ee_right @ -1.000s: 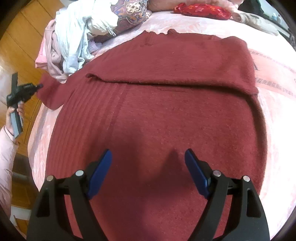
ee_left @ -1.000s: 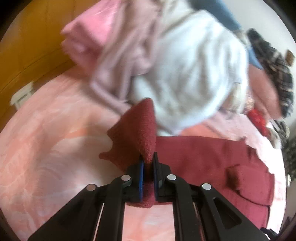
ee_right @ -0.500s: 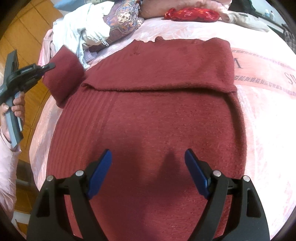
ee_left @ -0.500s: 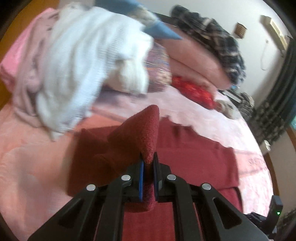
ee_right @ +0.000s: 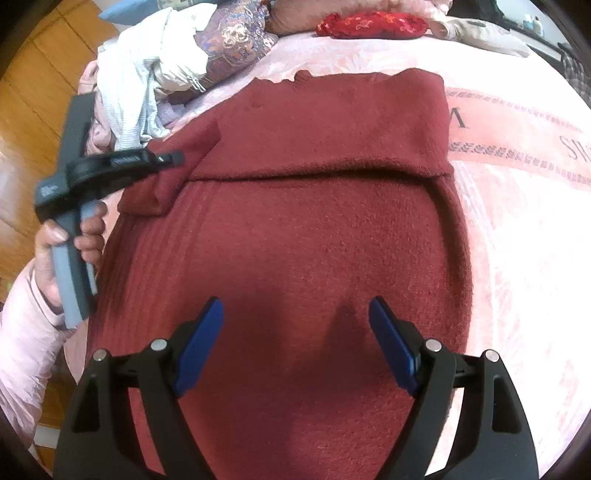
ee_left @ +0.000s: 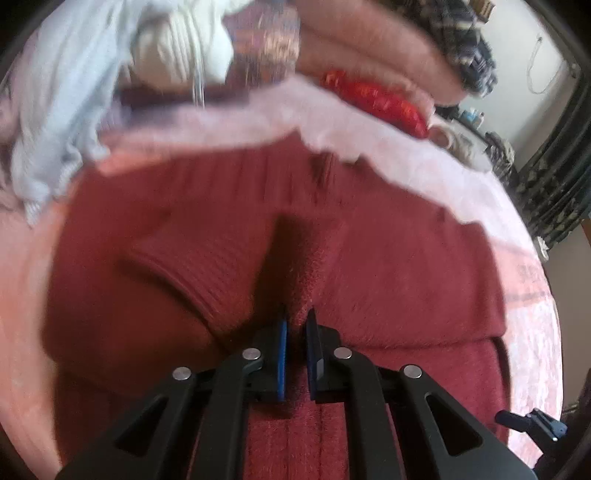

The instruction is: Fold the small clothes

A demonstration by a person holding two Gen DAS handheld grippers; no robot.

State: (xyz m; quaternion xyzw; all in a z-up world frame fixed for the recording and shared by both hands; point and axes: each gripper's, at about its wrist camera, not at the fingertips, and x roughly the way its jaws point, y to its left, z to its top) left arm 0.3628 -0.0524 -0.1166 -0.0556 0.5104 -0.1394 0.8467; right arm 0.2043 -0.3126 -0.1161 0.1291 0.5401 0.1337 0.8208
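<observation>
a big dark red sweater (ee_right: pixel 317 229) lies flat on a pink blanket (ee_right: pixel 517 206) on the bed. the sweater is the landmark here. its top part is folded down over its body, and the fold makes a long line across the sweater.

the left gripper (ee_left: pixel 295 325) is at the sweater's left side, up near the fold line. its two blue pads are almost together, with only a thin gap. they pinch the sleeve (ee_right: pixel 162 184) of the sweater. the sleeve is lifted and bent in over the sweater's left edge. in the left wrist view the sleeve's ribbed cuff (ee_left: pixel 192 273) sits just left of the pads, but that picture is blurry. in the right wrist view the same tool (ee_right: pixel 122 162) shows from the side, and a hand (ee_right: pixel 70 236) in a pale pink sleeve (ee_right: pixel 22 332) holds its grey handle.

the right gripper (ee_right: pixel 295 343) hangs over the lower middle of the sweater. its blue pads stand wide apart and nothing is between them. its shadow falls on the red knit.

past the sweater's top left corner is a heap of white and light clothes (ee_right: pixel 147 81). next to the heap is a purple flowery cushion (ee_right: pixel 236 40). past the sweater's top edge lies a small bright red cloth (ee_right: pixel 369 24). left of the bed is a wooden floor (ee_right: pixel 33 74).
</observation>
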